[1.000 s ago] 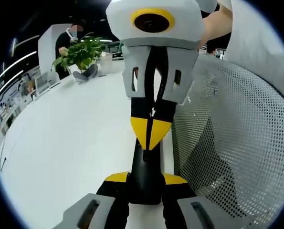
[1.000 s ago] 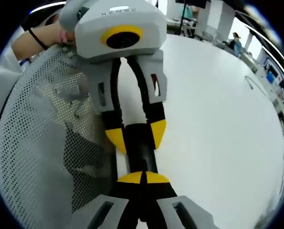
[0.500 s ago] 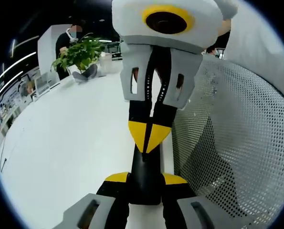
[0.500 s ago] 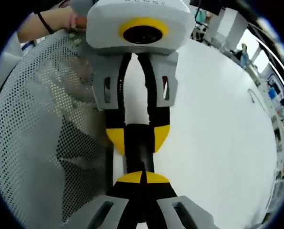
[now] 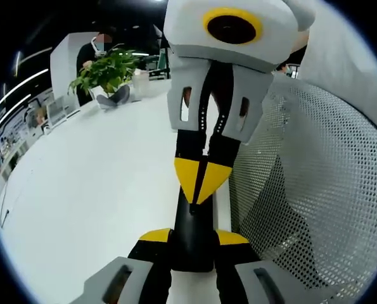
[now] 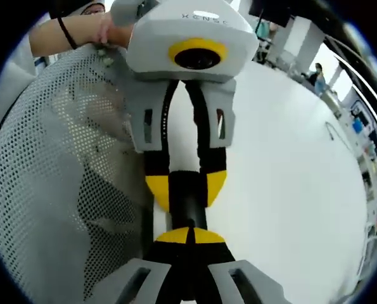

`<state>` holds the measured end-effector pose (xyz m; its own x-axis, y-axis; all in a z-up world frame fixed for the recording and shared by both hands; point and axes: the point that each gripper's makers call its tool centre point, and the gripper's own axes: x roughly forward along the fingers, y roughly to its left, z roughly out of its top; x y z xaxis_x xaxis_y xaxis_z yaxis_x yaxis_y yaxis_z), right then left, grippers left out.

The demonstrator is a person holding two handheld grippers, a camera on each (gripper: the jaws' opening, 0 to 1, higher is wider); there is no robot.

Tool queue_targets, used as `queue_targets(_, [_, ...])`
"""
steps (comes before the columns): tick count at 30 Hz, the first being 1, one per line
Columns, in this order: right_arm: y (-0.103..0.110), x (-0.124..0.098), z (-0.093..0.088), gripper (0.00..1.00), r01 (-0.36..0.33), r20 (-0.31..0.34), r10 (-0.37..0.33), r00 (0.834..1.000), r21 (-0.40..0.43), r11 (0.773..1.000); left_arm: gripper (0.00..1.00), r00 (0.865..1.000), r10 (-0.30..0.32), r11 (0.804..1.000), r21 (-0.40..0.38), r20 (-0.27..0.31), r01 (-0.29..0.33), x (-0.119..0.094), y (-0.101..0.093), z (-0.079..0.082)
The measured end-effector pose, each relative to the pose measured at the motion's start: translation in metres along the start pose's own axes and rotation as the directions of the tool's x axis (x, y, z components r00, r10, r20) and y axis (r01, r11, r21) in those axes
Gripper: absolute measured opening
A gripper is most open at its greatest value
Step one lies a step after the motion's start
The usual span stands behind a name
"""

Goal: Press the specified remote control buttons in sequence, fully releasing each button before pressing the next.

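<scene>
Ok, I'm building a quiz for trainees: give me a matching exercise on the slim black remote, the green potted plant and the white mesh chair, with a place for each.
1. black slim remote control
2. green leafy potted plant
3. white perforated mesh chair back

A. far end of the white table
B. beside the table's edge
C. between the left gripper's yellow pads

Pairs: 1-C, 2-A, 3-B.

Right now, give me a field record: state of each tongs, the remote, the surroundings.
left tongs: shut on the remote, one yellow tip on each side
right tongs: shut, tips together, resting on the remote's face
remote: black, long, over the white table; buttons too hidden to read
white mesh panel: close beside both tongs
potted plant: at the table's far edge
</scene>
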<state>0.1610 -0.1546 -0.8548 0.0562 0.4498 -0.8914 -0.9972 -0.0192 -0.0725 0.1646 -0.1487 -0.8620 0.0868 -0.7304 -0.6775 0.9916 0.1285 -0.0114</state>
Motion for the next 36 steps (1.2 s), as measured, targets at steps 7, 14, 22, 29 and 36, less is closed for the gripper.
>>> queue_targets(7, [-0.0017,-0.0001,-0.0024,0.00,-0.004,-0.013,0.004,1.000,-0.012,1.000,0.24,1.000,0.002,1.000,-0.009,0.006,-0.002,0.0000,0.0002,-0.0001])
queue_targets(14, [-0.0011,0.0011,-0.0022,0.00,0.006,-0.034,-0.007,0.999,-0.037,0.999,0.24,1.000,0.011,1.000,-0.022,0.007,-0.011,0.0004,0.0004,0.0003])
queue_targets(22, [-0.0042,0.0031,-0.0031,0.00,0.065,-0.088,-0.074,0.993,-0.098,0.993,0.24,1.000,0.012,1.000,-0.017,-0.002,-0.012,0.0017,0.0003,0.0009])
queue_targets(29, [-0.0019,0.0019,-0.0026,0.00,0.120,-0.052,-0.123,0.991,-0.055,0.991,0.24,1.000,0.015,1.000,-0.008,-0.005,-0.015,0.0010,0.0003,0.0001])
queue_targets(36, [-0.0020,0.0031,0.0000,0.00,0.091,-0.042,-0.092,0.995,-0.022,0.996,0.24,1.000,0.009,1.000,-0.005,-0.002,-0.009,0.0011,-0.0003,-0.0002])
